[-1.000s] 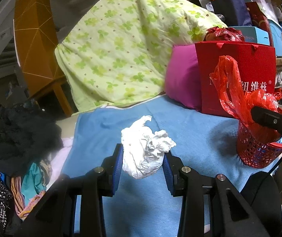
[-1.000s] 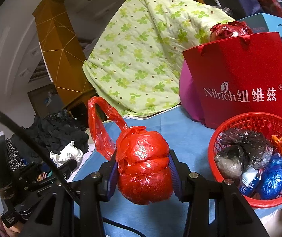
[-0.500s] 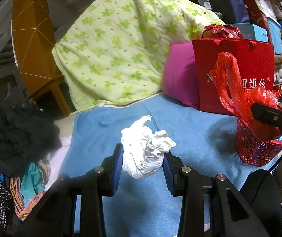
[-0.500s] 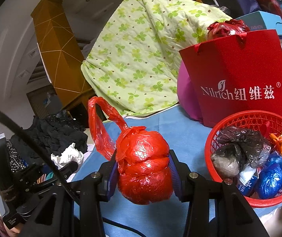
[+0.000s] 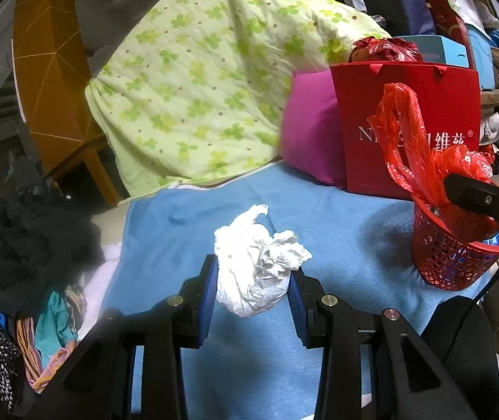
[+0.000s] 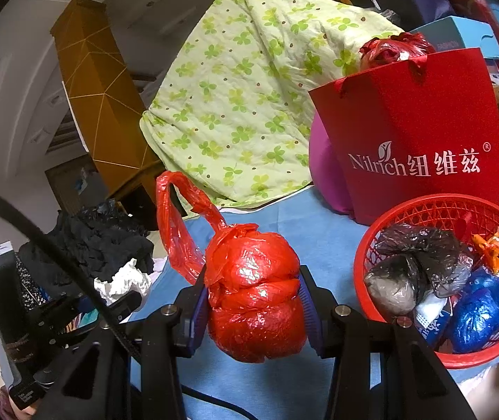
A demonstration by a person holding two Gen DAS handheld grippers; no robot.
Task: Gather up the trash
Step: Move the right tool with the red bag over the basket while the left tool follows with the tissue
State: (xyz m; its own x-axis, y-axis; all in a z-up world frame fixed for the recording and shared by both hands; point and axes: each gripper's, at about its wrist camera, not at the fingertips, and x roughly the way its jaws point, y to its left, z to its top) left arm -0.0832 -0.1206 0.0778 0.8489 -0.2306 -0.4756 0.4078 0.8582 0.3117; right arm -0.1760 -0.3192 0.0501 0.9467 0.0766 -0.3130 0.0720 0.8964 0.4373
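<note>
My left gripper (image 5: pixel 252 288) is shut on a crumpled white paper wad (image 5: pixel 256 273), held above the blue blanket (image 5: pixel 186 224). My right gripper (image 6: pixel 253 301) is shut on a knotted red plastic bag (image 6: pixel 254 297), held just left of the red mesh basket (image 6: pixel 424 210). The basket holds black, blue and orange bagged trash. In the left wrist view the red bag (image 5: pixel 413 147) hangs over the basket (image 5: pixel 452 262) at the right. The white wad (image 6: pixel 123 280) shows at the left in the right wrist view.
A red paper gift bag (image 6: pixel 417 133) and a magenta pillow (image 5: pixel 312 129) stand behind the basket. A green flowered quilt (image 5: pixel 214 80) is piled at the back. Dark clothes (image 5: pixel 22 241) lie at the left. An orange-brown cabinet (image 5: pixel 50 63) stands at the far left.
Both grippers have shifted slightly toward the basket, each still holding its load. The basket sits a little lower and nearer in the right wrist view.
</note>
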